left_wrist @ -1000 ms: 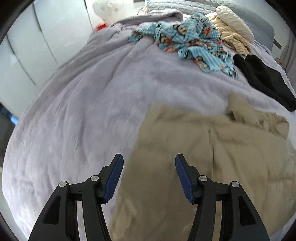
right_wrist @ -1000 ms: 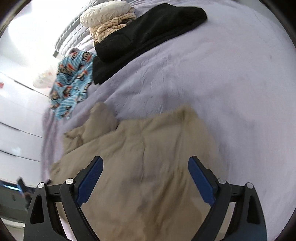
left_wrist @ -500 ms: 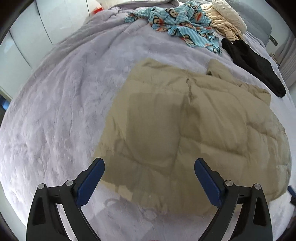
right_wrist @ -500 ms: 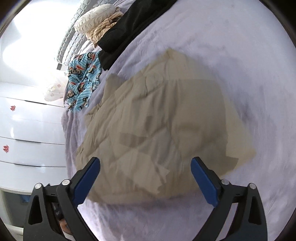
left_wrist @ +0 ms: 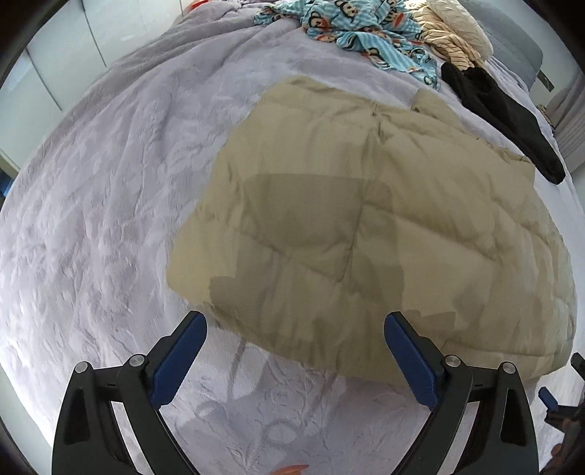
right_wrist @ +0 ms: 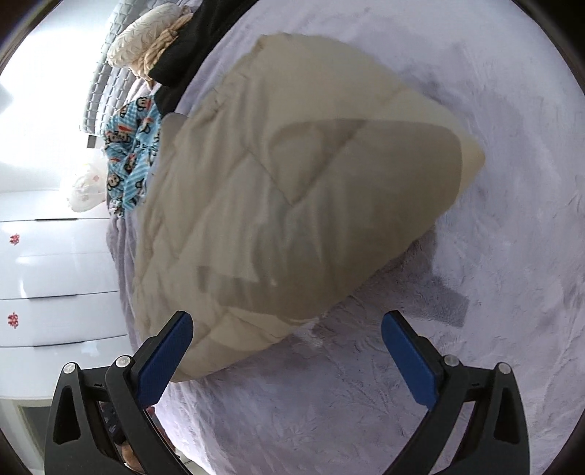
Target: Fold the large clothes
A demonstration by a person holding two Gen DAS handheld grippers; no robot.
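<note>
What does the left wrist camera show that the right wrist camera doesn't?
Only the left view: the left gripper, open, a bit of the other gripper at the lower right, and a grey headboard.

Only the right view: the right gripper, open, and white drawers.

Both: the tan jacket lying on the lilac blanket, with monkey-print pyjamas, a cream knit and a black garment beyond it.

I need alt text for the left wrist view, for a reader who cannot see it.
A beige quilted jacket lies folded flat on a lilac bedspread, just beyond the open, empty left gripper. Farther back lie a blue cartoon-print garment, a cream knit and a black garment.
</note>
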